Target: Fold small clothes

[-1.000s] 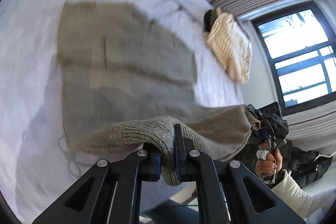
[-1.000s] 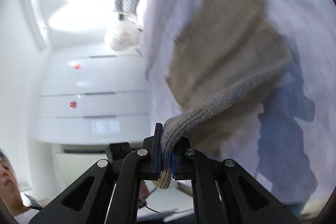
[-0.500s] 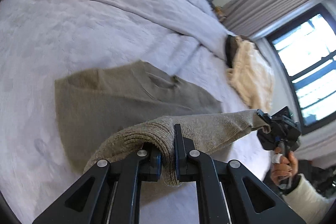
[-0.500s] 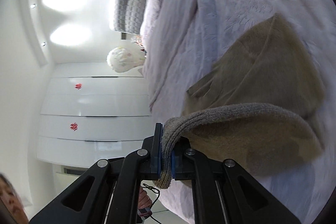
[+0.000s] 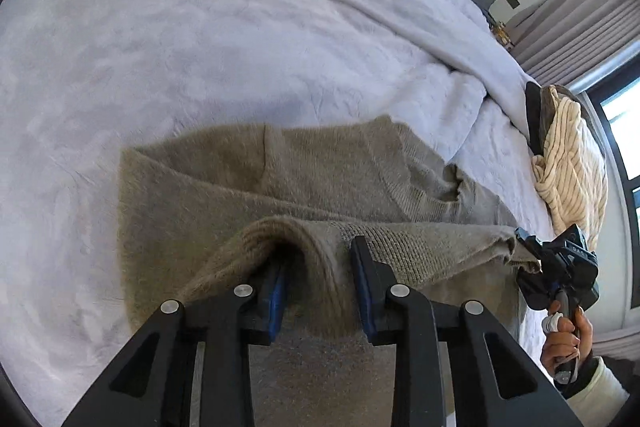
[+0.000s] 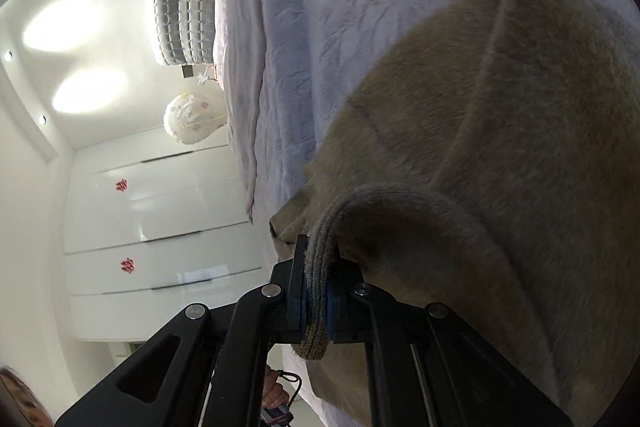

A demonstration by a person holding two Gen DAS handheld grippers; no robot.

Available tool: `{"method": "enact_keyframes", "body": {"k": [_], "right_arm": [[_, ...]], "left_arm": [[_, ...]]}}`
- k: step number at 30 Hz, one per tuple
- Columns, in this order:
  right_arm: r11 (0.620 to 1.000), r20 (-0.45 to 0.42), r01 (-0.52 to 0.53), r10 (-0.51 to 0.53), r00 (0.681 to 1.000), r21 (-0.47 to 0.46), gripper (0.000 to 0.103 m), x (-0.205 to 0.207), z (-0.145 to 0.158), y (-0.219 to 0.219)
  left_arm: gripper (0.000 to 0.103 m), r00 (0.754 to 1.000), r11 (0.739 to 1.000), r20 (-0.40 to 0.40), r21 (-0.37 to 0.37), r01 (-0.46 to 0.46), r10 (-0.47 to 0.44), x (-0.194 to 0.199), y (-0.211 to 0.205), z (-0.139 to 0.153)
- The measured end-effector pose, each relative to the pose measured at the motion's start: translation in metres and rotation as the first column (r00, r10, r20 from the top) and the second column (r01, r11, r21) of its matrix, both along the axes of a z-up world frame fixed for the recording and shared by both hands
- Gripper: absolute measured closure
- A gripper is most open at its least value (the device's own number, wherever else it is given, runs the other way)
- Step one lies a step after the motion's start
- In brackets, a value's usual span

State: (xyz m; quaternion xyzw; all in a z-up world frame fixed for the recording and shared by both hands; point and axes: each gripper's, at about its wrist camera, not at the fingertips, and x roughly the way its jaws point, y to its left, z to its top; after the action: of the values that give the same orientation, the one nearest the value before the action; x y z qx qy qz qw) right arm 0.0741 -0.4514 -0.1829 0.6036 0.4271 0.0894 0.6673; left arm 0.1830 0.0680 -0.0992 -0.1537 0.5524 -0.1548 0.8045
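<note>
The sweater (image 5: 304, 187) lies crosswise, collar pointing right; left gripper (image 5: 320, 287) jaws parted, right gripper (image 6: 316, 291) pinching its hem.

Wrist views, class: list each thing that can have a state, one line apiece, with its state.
Left tongs: open, hem draped loose between the fingers.
Right tongs: shut on the sweater's hem.
Sweater: bottom edge folded up over its body, on the bed.
Striped garment: crumpled, unfolded.
</note>
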Motion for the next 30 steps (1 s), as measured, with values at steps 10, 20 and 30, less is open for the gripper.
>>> {"method": "enact_keyframes", "body": {"k": [10,20,30], "right_arm": [[0.996,0.061,0.076,-0.074,0.995,-0.042,0.034,0.011,0.037,-0.014],[0.923,-0.046,-0.164,0.157,0.986,-0.348,0.075,0.022,0.049,0.030],[0.860,-0.148,-0.118,0.050,0.988,-0.496,0.090,0.003,0.020,0.012]], "left_arm": [[0.017,0.973,0.993,0.224,0.094,-0.070,0.048,-0.006,0.016,0.065],[0.017,0.989,0.973,0.143,0.231,-0.004,-0.030,-0.002,-0.029,0.003],[0.017,0.987,0.902,0.157,0.421,-0.093,0.028,0.005,0.010,-0.015]]}}
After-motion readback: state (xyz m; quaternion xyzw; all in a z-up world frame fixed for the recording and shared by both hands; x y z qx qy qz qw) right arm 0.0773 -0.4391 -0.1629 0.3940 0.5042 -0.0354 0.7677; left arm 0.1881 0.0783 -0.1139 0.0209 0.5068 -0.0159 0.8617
